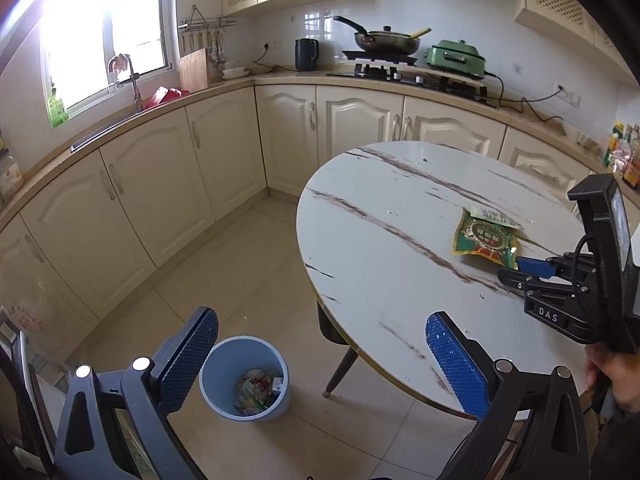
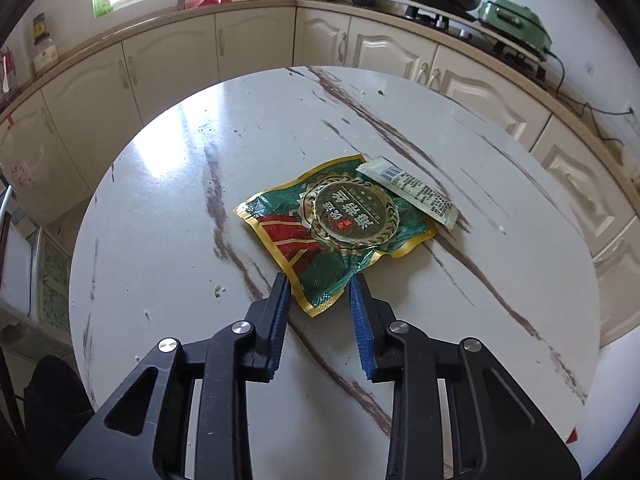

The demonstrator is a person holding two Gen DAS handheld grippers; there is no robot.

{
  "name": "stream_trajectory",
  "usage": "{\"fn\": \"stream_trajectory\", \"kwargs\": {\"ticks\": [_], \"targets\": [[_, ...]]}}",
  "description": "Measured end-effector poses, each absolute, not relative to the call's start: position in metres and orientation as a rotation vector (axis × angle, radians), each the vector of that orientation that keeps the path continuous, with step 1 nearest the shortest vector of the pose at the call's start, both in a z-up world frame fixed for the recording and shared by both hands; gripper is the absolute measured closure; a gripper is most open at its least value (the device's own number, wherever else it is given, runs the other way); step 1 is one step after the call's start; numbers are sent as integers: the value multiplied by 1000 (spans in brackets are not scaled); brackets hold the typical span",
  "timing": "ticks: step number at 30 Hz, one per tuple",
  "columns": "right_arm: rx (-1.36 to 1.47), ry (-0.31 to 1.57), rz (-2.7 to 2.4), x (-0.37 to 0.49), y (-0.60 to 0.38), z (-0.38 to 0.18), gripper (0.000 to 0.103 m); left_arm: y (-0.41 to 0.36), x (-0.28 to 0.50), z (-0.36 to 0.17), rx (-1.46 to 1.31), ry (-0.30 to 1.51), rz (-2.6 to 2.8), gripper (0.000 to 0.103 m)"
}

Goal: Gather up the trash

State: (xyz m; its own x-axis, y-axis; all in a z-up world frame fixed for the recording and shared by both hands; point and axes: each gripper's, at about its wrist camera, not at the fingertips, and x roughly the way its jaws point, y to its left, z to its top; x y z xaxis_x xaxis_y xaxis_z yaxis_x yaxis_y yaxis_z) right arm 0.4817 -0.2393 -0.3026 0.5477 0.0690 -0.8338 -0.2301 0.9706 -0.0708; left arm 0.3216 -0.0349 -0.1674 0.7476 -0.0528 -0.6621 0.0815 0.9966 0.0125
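Readable text: "DAS" in white on the black body of the right gripper (image 1: 510,266), seen from the left wrist view. The green pouch (image 2: 340,226) has a round gold-rimmed seal with Chinese characters, upside down from the right wrist view, plus a small red tag in the seal; I can't read them reliably. The white sachet (image 2: 412,192) carries a barcode and a block of fine print, too small to read.

Landmark = round marble table (image 2: 168,216).
- Pouch lies flat near the table centre, red-and-gold corner toward the right gripper.
- Sachet lies at the pouch's far edge, overlapping it at one end.
- Blue bin (image 1: 244,376) stands on the floor just beside the table, by a table leg, with wrappers already inside.

Right gripper (image 2: 320,282): jaws narrowed, near corner of the pouch between them. One finger (image 2: 358,300) overlaps the pouch edge; the other sits just off the opposite edge with a sliver of tabletop showing. Can't tell if the pads actually pinch the foil. A hand (image 1: 612,376) holds its handle at the table's edge.

Left gripper (image 1: 320,344): jaws wide apart, nothing between them, hanging over the table's edge with the bin below.
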Motion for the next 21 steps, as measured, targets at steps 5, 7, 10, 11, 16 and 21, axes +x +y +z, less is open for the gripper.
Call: {"fn": "stream_trajectory", "kwargs": {"ticks": [5,7,10,11,16,21], "targets": [[-175,922,160,482,-243,-293,91,-34,326,-169,44,739,-73,1],[-159,899,162,481,-247,-288,93,-34,327,-169,44,742,-70,1],[-109,872,171,475,-260,-276,95,-34,328,-168,38,743,-80,1],[-81,858,181,470,-265,-271,95,-36,328,-167,37,746,-82,1],[-22,838,207,441,-287,-259,97,-46,328,-167,39,753,-108,1],[4,836,236,420,-295,-255,97,-76,323,-171,73,759,-219,1]]}}
